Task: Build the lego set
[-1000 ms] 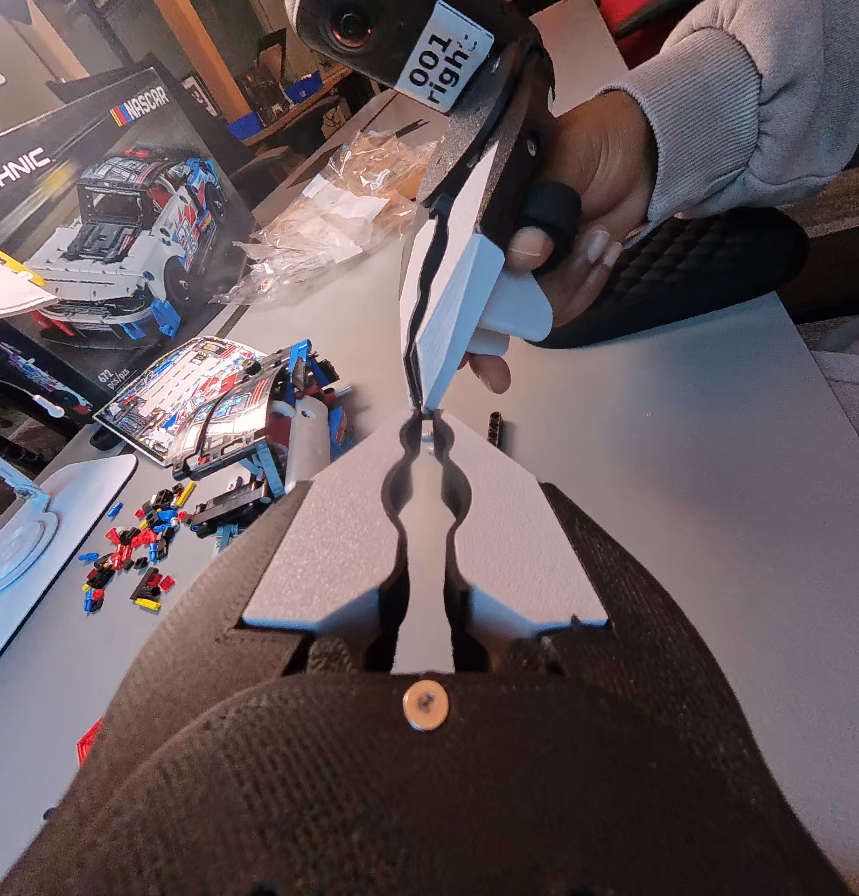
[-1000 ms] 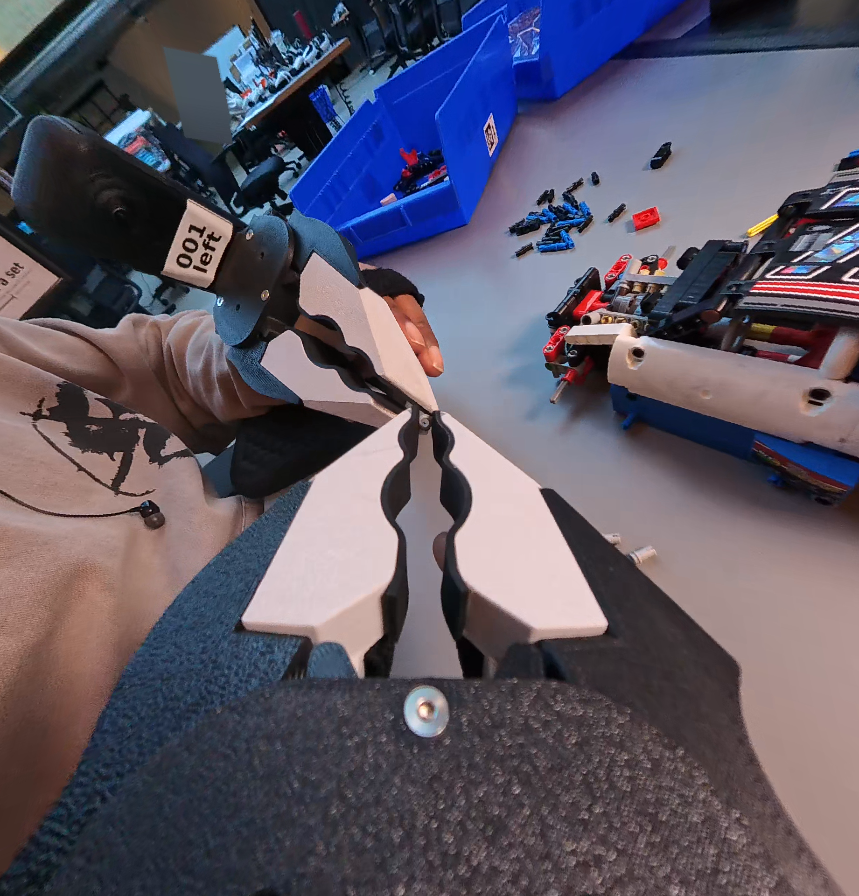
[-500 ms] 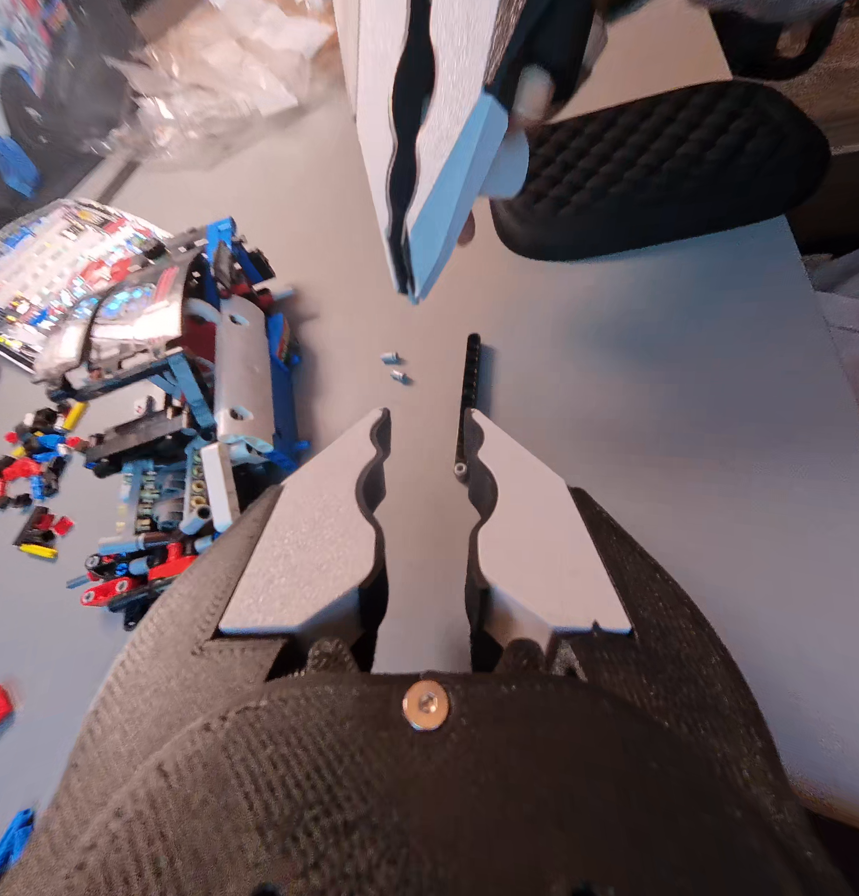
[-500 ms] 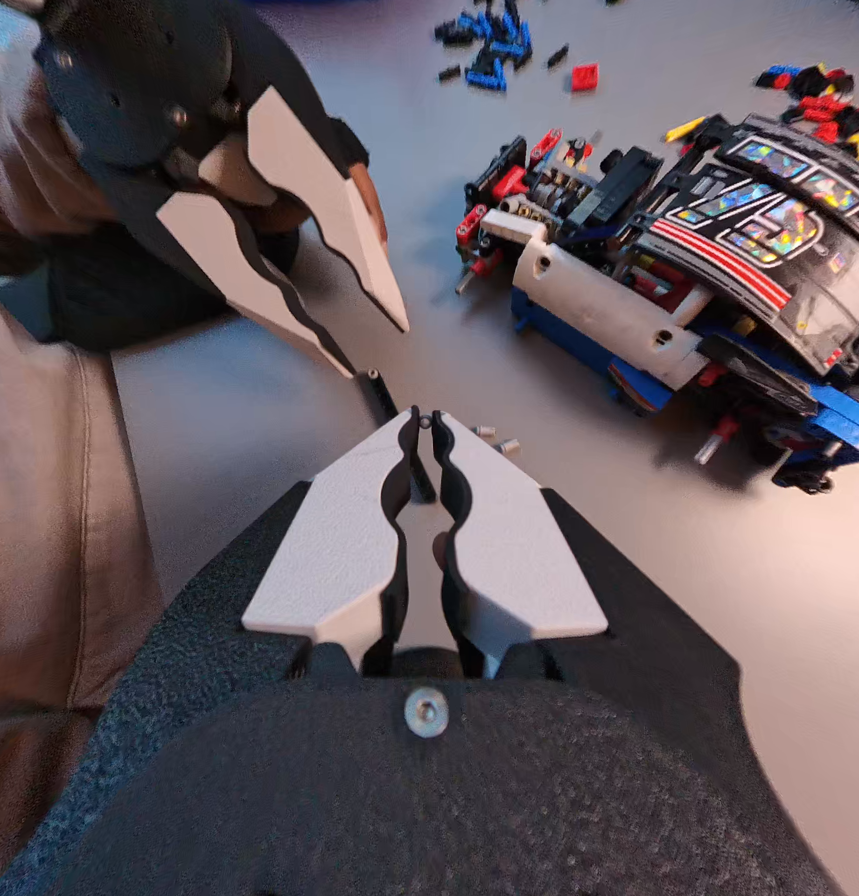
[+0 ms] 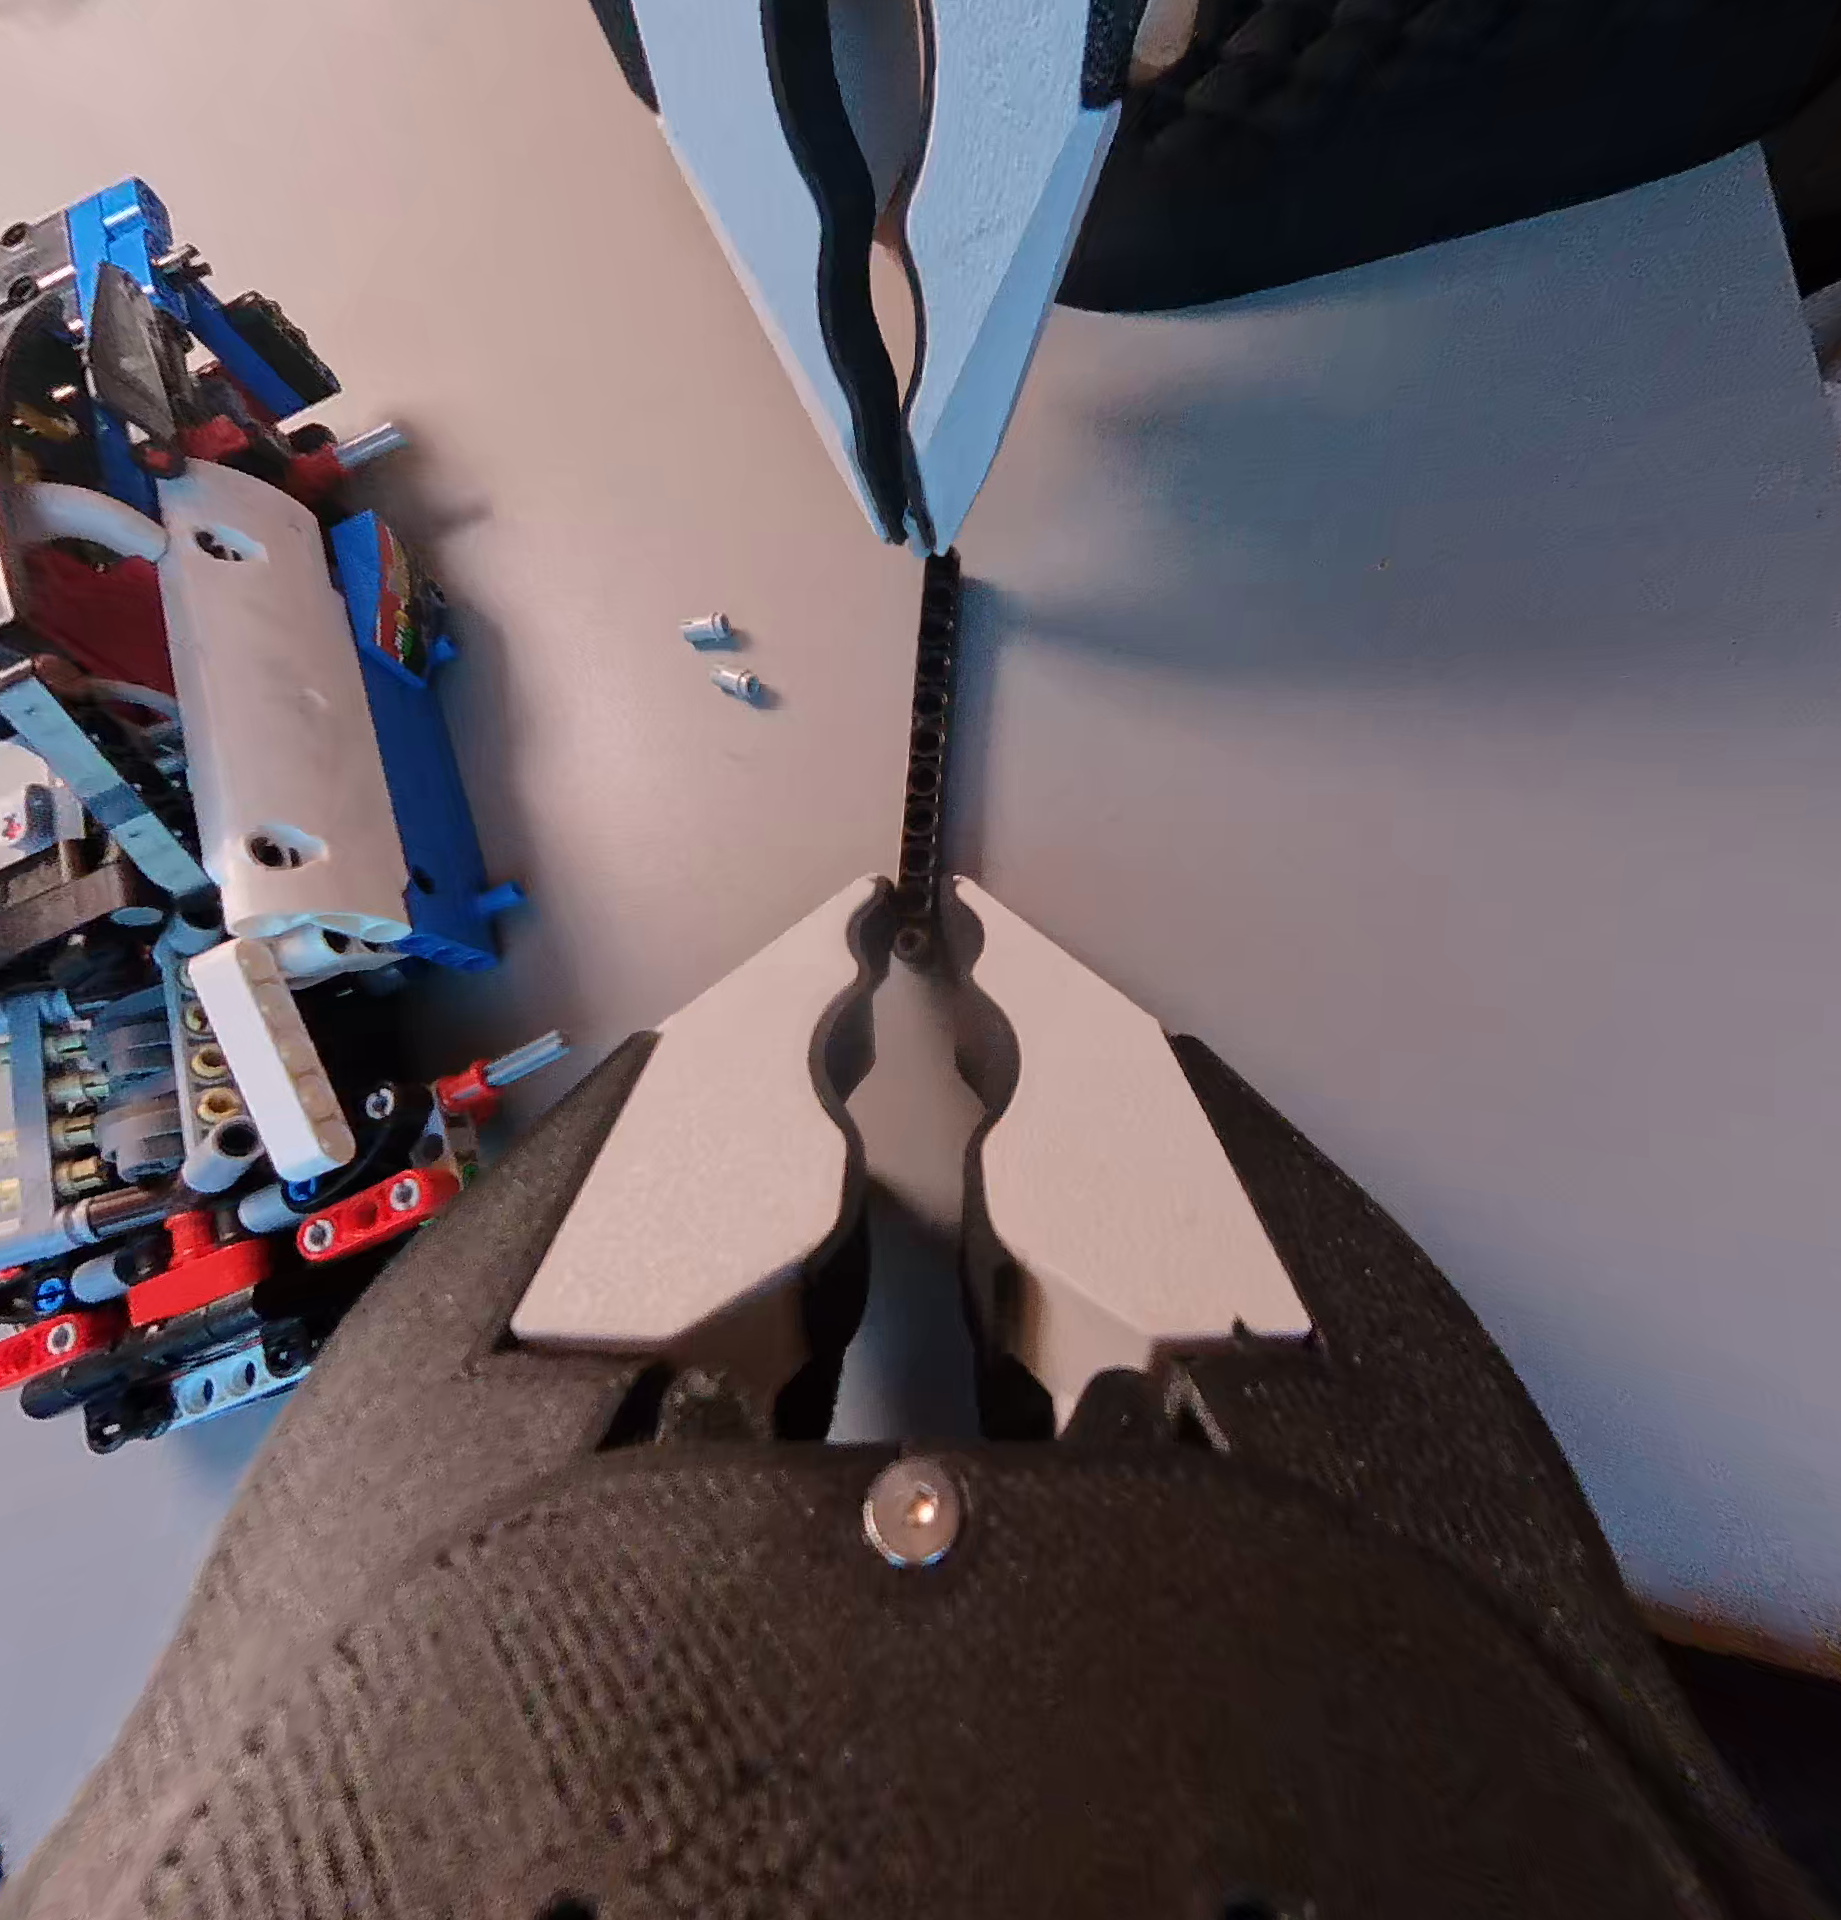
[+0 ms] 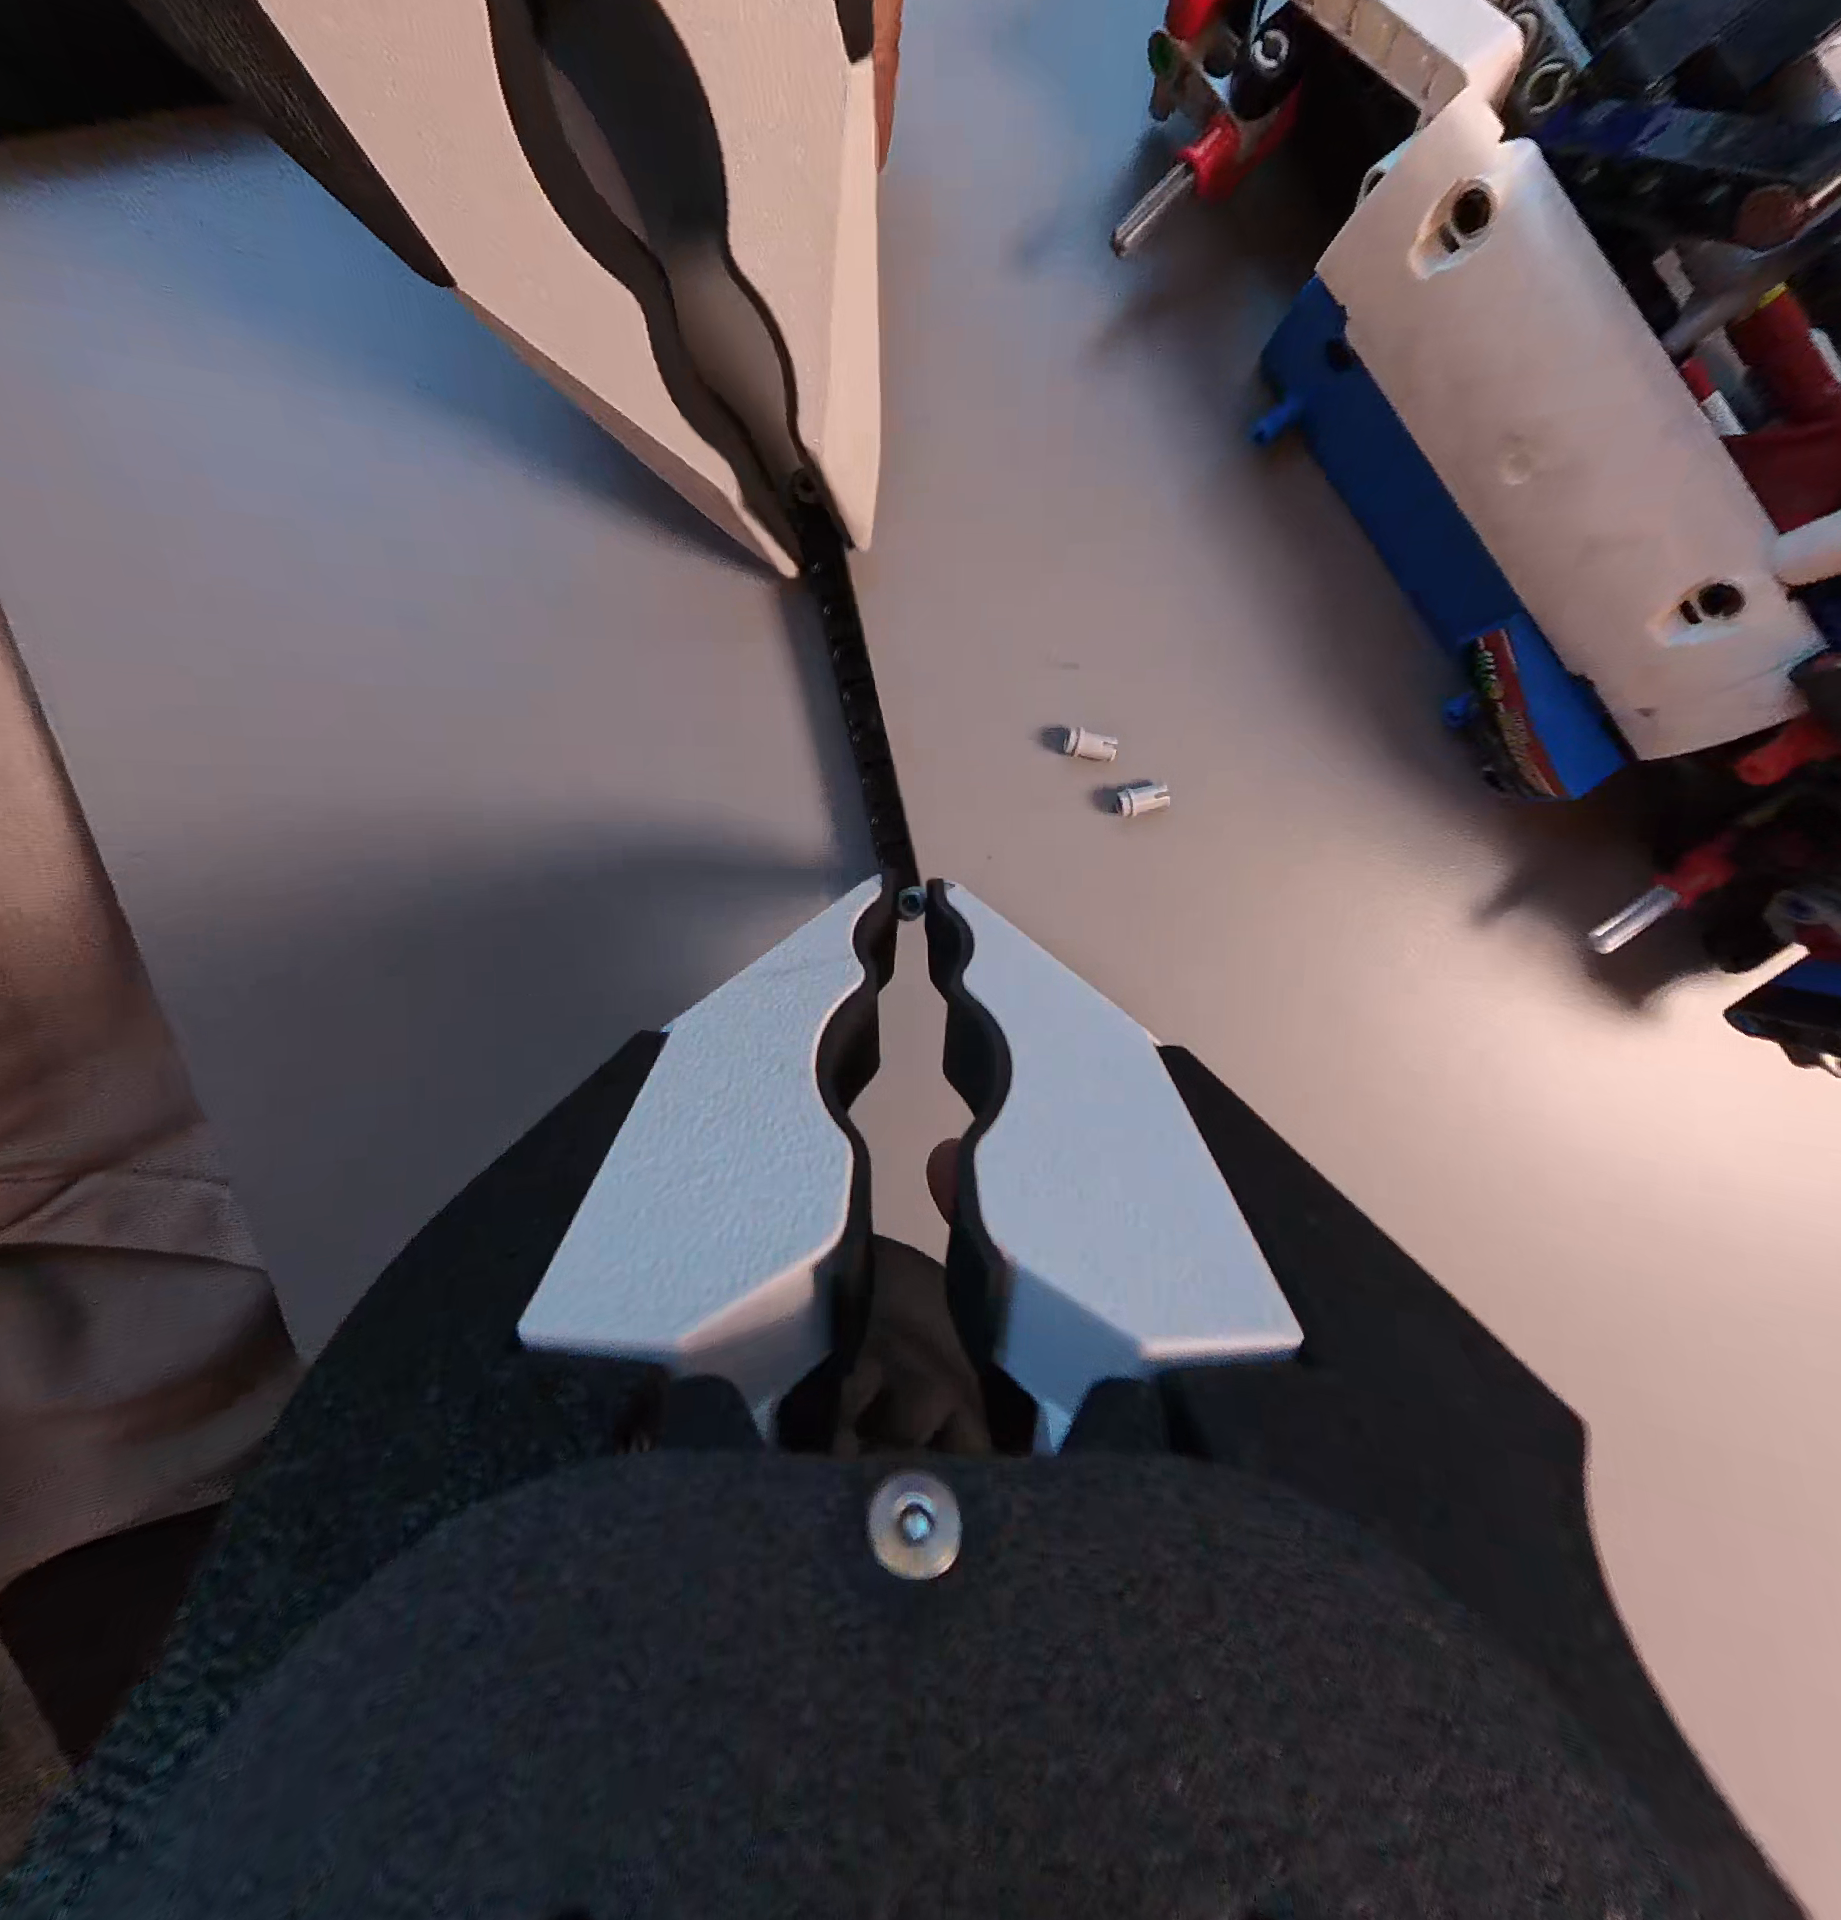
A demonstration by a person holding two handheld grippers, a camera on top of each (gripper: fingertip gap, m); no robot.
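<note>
A long black holed beam (image 5: 931, 727) lies on the grey table. My left gripper (image 5: 916, 899) is shut on its near end. In the right wrist view the left gripper (image 6: 822, 540) comes in from the top and clamps the beam (image 6: 859, 686) at its far end. My right gripper (image 6: 911, 894) is shut on a small grey pin (image 6: 909, 902) and holds it against the beam's other end. In the left wrist view the right gripper (image 5: 911, 540) points down at that end. The partly built car model (image 5: 261, 675) stands to the left.
Two loose grey pins (image 5: 708, 627) (image 5: 734, 681) lie between the beam and the car; they also show in the right wrist view (image 6: 1090, 743). The car (image 6: 1550, 416) fills the right wrist view's upper right. A sleeve (image 6: 64, 935) is at the left. The tips of one gripper are about 7 cm away from the tips of the other.
The grippers were tip to tip in the air. My left gripper opened, dropped to the table and closed on the black beam. My right gripper came down with the pin to the beam's other end.
</note>
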